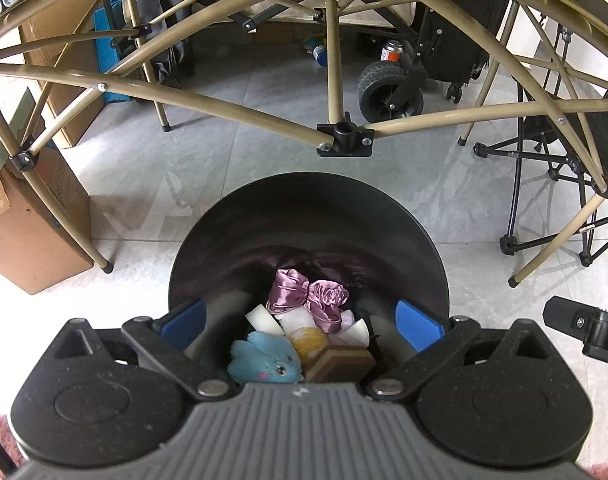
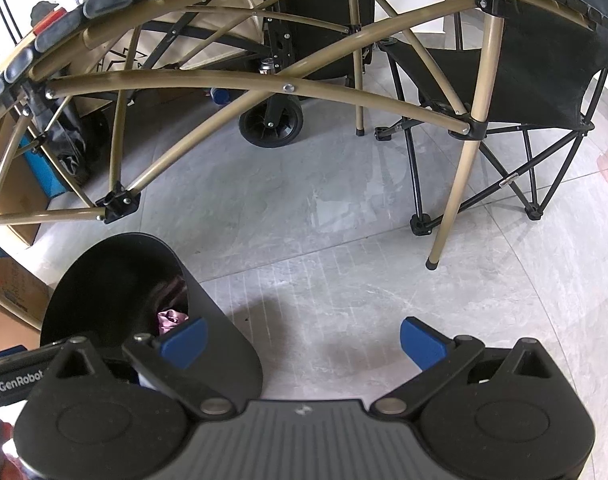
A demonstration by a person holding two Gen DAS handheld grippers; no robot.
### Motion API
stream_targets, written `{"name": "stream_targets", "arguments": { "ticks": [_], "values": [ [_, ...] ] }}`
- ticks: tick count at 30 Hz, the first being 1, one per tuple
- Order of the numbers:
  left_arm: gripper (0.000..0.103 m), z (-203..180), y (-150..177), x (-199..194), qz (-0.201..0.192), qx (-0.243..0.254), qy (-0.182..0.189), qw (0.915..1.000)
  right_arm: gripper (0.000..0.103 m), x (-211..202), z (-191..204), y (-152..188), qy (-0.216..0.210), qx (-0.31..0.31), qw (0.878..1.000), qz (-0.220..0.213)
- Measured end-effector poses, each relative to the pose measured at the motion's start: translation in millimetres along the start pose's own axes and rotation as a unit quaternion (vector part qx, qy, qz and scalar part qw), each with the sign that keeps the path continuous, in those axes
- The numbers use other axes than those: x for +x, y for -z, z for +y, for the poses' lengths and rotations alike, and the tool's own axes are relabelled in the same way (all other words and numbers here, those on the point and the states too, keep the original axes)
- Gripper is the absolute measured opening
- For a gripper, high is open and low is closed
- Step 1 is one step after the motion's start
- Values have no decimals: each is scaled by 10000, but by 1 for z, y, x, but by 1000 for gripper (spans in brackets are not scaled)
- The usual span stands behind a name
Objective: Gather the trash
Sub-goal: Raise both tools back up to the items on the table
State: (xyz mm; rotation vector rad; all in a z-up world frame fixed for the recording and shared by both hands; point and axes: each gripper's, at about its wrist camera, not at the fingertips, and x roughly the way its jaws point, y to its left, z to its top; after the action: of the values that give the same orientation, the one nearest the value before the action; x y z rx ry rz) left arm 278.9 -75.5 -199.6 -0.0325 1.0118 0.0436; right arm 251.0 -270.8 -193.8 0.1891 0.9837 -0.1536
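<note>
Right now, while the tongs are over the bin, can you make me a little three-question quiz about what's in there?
1. True or false: the left tongs are pinching the shiny pink satin scrunchie.
2. Which lies nearest the camera in the left wrist view? A) the fluffy blue plush toy B) the white foam block C) the pink scrunchie
3. Fill in: the right tongs hover over the grey tiled ______, beside the round black trash bin.

Key
1. False: both blue pads stand wide apart, nothing between them touched.
2. A
3. floor
</note>
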Motion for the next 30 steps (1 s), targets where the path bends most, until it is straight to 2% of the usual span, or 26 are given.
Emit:
{"name": "stream_targets", "arguments": {
  "ticks": [12,24,30],
  "values": [
    [103,3,-1,-17,-199,-73,181,9996,103,-11,3,-2,-159,6,9998,-124],
    [103,10,-7,-62,-1027,17,257,9944,103,-37,8,-11,-455,-39,9981,-424],
    [103,22,-9,-83,-1425,-20,275,9894,103,-67,17,-20,-775,-295,9926,-891]
  ]
}}
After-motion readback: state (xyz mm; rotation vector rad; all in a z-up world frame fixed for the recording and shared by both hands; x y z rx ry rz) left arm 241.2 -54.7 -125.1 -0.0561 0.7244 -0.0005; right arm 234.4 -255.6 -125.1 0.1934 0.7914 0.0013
